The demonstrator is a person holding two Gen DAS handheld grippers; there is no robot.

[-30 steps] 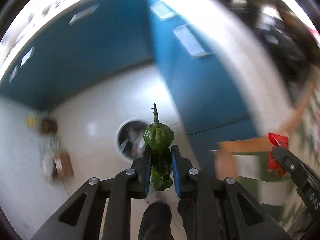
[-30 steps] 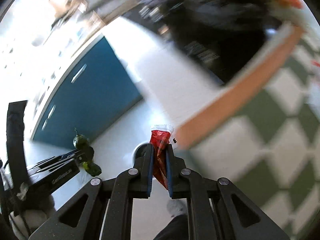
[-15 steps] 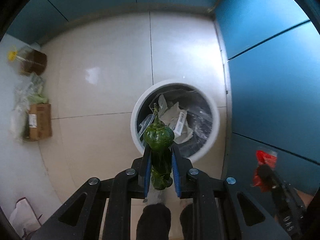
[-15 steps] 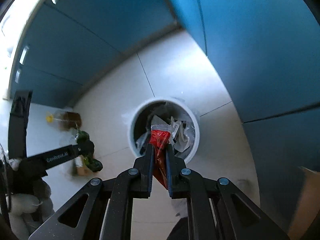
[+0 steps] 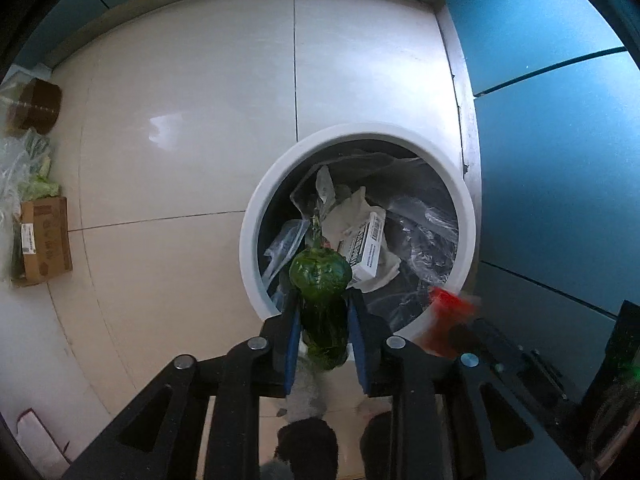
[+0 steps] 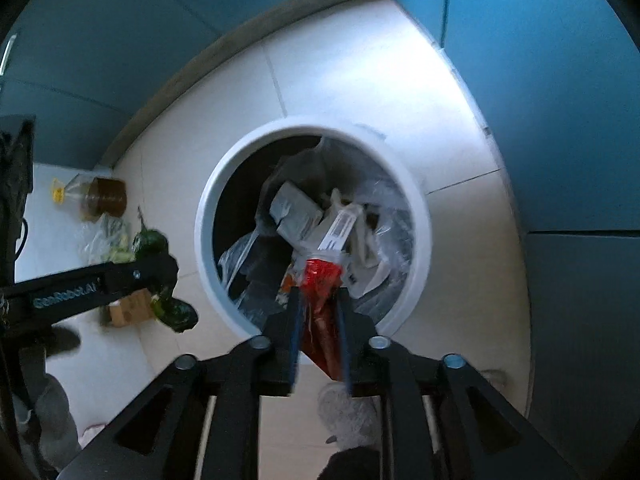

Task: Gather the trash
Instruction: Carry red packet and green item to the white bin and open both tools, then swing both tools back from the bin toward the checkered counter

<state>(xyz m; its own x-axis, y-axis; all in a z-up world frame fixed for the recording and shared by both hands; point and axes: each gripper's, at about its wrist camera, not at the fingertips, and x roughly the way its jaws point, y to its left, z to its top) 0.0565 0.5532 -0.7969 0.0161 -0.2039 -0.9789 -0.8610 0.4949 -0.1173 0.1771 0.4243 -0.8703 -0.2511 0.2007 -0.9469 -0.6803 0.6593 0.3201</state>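
A round white trash bin (image 5: 256, 216) with a dark liner stands on the tiled floor, holding boxes, paper and plastic wrap; it also shows in the right wrist view (image 6: 204, 208). My left gripper (image 5: 323, 308) is shut on a wrinkled green pepper (image 5: 320, 276), held above the bin's near rim. My right gripper (image 6: 318, 304) is shut on a red snack wrapper (image 6: 320, 280), held over the bin's near edge. The left gripper (image 6: 160, 272) with the pepper (image 6: 149, 242) shows at the left in the right wrist view. The red wrapper (image 5: 444, 316) shows blurred in the left wrist view.
Blue cabinet doors (image 5: 552, 128) stand right of the bin. By the left wall lie a cardboard box (image 5: 44, 240), plastic bags of greens (image 5: 28, 168) and a brown jar (image 5: 34, 106). The person's feet in slippers (image 6: 348, 408) are below the grippers.
Both grippers have moved closer to the bin and now point down into it. The bin looks larger in both views. Both still hold their items.
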